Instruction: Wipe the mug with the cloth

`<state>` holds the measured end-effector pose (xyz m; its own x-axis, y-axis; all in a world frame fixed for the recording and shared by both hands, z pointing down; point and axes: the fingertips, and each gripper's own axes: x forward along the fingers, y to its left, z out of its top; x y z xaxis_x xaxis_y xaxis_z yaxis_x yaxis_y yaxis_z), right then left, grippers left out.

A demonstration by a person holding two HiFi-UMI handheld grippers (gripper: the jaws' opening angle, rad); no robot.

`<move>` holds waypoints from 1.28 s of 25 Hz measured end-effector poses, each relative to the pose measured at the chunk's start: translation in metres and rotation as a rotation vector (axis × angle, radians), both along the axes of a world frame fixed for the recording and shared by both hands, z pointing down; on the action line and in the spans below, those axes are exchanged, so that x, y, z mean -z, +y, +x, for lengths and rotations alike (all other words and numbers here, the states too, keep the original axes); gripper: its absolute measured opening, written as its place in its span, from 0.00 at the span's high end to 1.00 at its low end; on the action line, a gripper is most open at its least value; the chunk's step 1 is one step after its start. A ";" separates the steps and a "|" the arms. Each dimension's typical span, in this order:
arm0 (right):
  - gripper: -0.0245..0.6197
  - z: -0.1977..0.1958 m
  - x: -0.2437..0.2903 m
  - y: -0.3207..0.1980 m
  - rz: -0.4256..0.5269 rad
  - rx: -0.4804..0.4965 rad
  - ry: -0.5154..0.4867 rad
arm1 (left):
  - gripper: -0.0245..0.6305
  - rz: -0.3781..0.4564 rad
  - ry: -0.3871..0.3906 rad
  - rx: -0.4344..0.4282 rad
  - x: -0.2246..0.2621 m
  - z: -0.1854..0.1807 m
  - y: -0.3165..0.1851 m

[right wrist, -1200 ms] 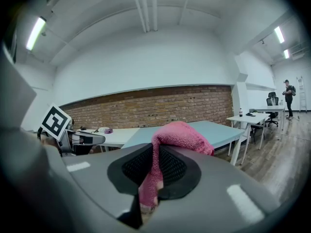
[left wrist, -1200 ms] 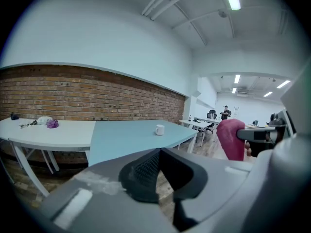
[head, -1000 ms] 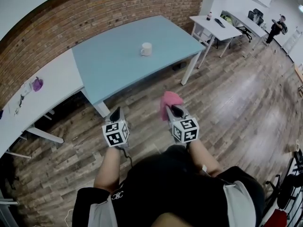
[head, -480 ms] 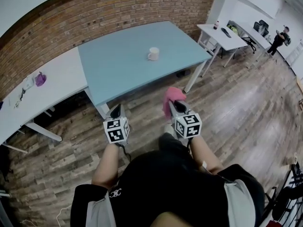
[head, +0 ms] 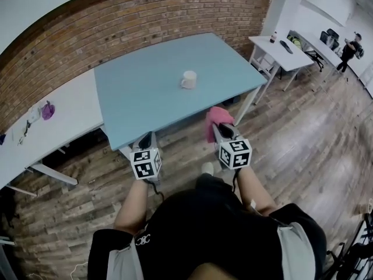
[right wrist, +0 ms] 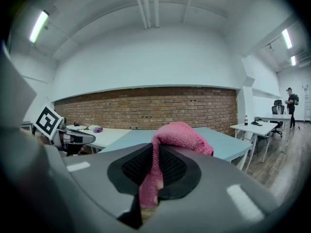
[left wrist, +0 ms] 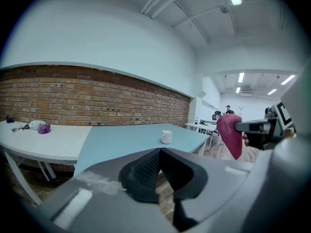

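A white mug (head: 188,79) stands alone near the middle of the light blue table (head: 145,92), handle to its left; the left gripper view also shows the mug (left wrist: 166,137). My right gripper (head: 220,128) is shut on a pink cloth (head: 217,118), held over the floor just short of the table's near edge. The cloth (right wrist: 167,152) bulges up out of the closed jaws in the right gripper view. My left gripper (head: 145,140) hangs shut with nothing in it, at the table's front left corner. Both grippers are well short of the mug.
A white desk (head: 41,133) with a purple item (head: 48,110) adjoins the blue table on the left, along a brick wall (head: 116,22). More white desks (head: 282,45) stand at the back right, where a person (head: 352,45) is far off. Wooden floor (head: 303,139) lies underfoot.
The person has stepped toward the blue table, so the mug and table sit nearer and lower in view. Both grippers keep their pose, the right one still holding the cloth.
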<state>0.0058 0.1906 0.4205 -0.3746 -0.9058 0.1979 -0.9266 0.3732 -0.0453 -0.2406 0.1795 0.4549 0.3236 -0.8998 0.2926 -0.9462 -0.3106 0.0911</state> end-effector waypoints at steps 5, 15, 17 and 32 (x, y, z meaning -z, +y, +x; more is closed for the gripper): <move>0.90 0.012 -0.002 -0.051 -0.001 0.016 0.000 | 0.95 -0.004 -0.008 -0.001 0.000 0.018 -0.044; 0.90 0.032 -0.032 -0.124 -0.077 0.064 0.015 | 0.95 -0.095 -0.035 0.024 -0.028 0.047 -0.107; 0.90 0.038 -0.035 -0.144 -0.094 0.068 0.011 | 0.95 -0.096 -0.048 0.028 -0.026 0.053 -0.123; 0.90 0.069 -0.080 -0.252 -0.254 0.220 -0.029 | 0.95 -0.173 -0.041 0.066 -0.049 0.112 -0.224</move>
